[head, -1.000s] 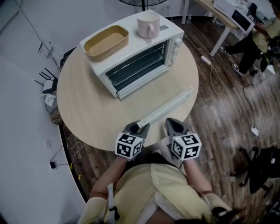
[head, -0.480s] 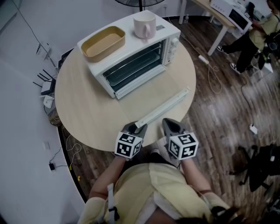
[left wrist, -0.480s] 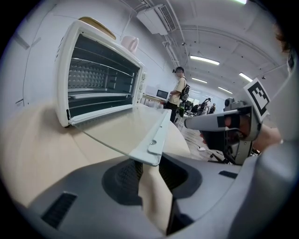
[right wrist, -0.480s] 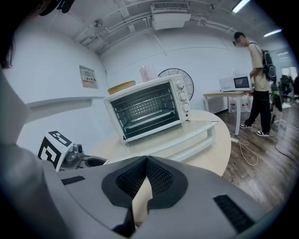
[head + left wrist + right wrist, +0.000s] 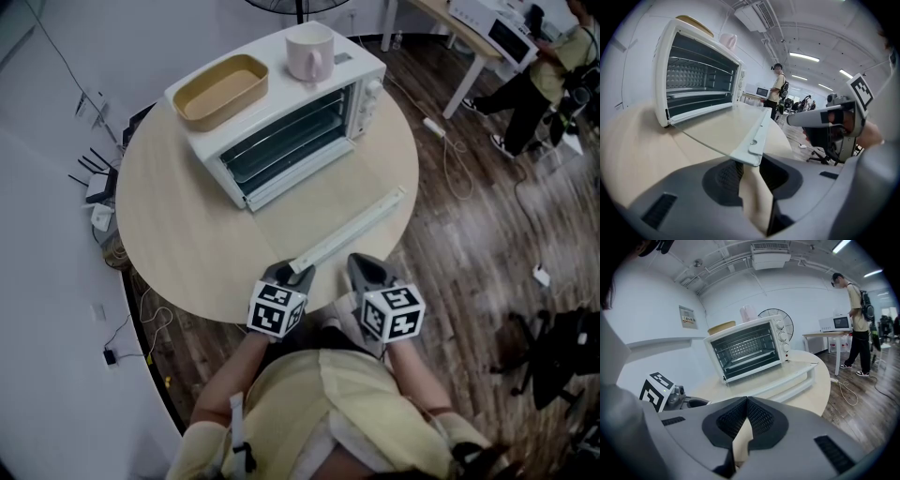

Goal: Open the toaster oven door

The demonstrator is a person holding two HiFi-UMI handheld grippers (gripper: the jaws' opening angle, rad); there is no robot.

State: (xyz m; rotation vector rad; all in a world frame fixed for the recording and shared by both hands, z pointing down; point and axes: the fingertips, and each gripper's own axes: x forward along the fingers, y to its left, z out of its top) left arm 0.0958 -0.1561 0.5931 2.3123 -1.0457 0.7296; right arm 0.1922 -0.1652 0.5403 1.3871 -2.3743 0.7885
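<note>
Left tongs (image 5: 292, 272): part-way apart, pinching the left end of the handle (image 5: 352, 228) at the near edge of the table (image 5: 178, 225); pale tabletop shows in the gap below the pinch.
Right tongs (image 5: 361, 265): tips pressed together on nothing, at the near edge just right of the left tongs, pointing at the oven and just short of the handle.
Oven (image 5: 291, 112): white, at the table's far edge, with its mouth toward the near edge; wire racks show inside.
Door (image 5: 319, 202): fully down, lying about level from the oven's bottom front toward the near edge; the table shows through its glass.
Handle: white bar along the door's free edge, running from the near edge toward the right edge.
Dish (image 5: 220, 89): tan, oblong, empty, on the left part of the oven's top.
Mug (image 5: 309, 52): pink, upright on the oven's top, right of the dish and apart from it.
Knobs (image 5: 375, 98): in a column on the oven's right front panel.
Person (image 5: 855, 319): stands beside another table beyond the right edge.
</note>
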